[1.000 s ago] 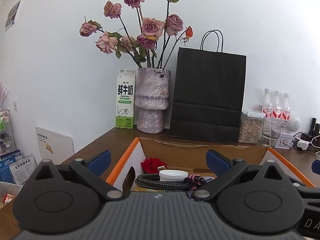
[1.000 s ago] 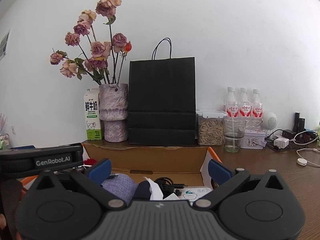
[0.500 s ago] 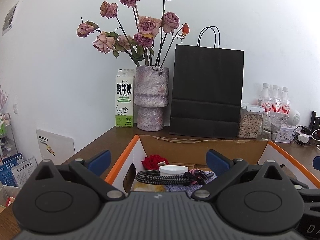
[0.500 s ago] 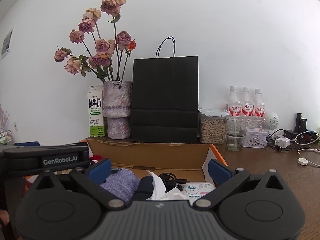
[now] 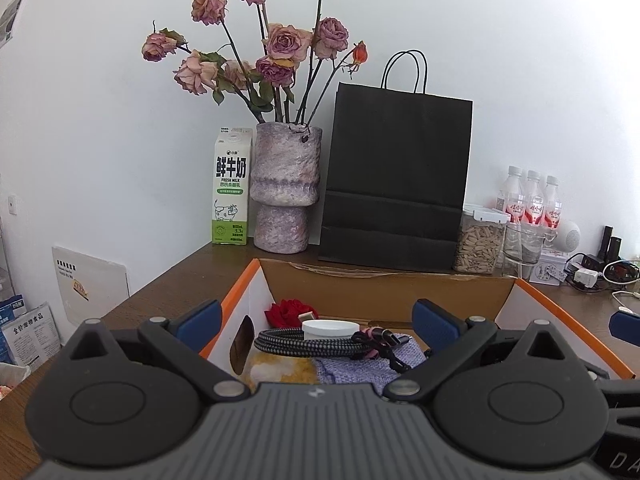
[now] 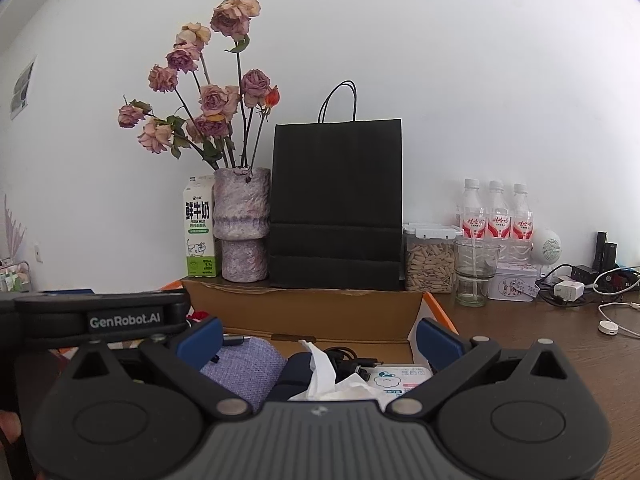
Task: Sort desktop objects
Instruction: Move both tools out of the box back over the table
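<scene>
Left gripper (image 5: 316,316) and right gripper (image 6: 318,334), both spread wide and holding nothing, poised above an open cardboard box (image 5: 384,286) on the near part of the desk (image 5: 168,280). Inside the box: braided cable (image 5: 304,343), coiled, flexible and light, probably best taken across the bundled loops; white-lidded jar (image 5: 330,329), rigid, likely smooth-sided, to be gripped below the lid; purple fabric pouch (image 6: 244,368), soft and compressible; tissue pack (image 6: 394,378), light and easily crushed. The gripper bodies hide the near half of the box, and the jar's body and box floor cannot be made out.
</scene>
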Motion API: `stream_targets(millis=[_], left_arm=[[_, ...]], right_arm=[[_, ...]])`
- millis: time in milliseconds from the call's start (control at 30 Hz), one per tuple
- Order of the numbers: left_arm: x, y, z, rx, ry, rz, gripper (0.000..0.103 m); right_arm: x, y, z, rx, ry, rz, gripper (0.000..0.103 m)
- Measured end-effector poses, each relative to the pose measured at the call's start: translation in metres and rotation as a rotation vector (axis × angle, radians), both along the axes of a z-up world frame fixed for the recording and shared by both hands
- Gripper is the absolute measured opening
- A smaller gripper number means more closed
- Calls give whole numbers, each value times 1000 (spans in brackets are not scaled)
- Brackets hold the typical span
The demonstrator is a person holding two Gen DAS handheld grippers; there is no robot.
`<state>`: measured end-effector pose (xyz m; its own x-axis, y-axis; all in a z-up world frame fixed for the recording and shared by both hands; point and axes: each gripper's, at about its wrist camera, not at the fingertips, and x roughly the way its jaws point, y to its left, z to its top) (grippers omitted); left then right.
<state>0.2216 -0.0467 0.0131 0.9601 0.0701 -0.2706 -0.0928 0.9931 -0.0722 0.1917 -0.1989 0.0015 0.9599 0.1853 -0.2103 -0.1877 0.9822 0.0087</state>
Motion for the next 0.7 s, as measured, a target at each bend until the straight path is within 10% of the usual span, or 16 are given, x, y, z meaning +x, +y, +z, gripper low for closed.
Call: stream_targets(millis=[700], left_arm=[[-39, 33, -1, 8, -4, -34, 103]], right_arm=[[-28, -35, -6, 6, 53, 9, 103]])
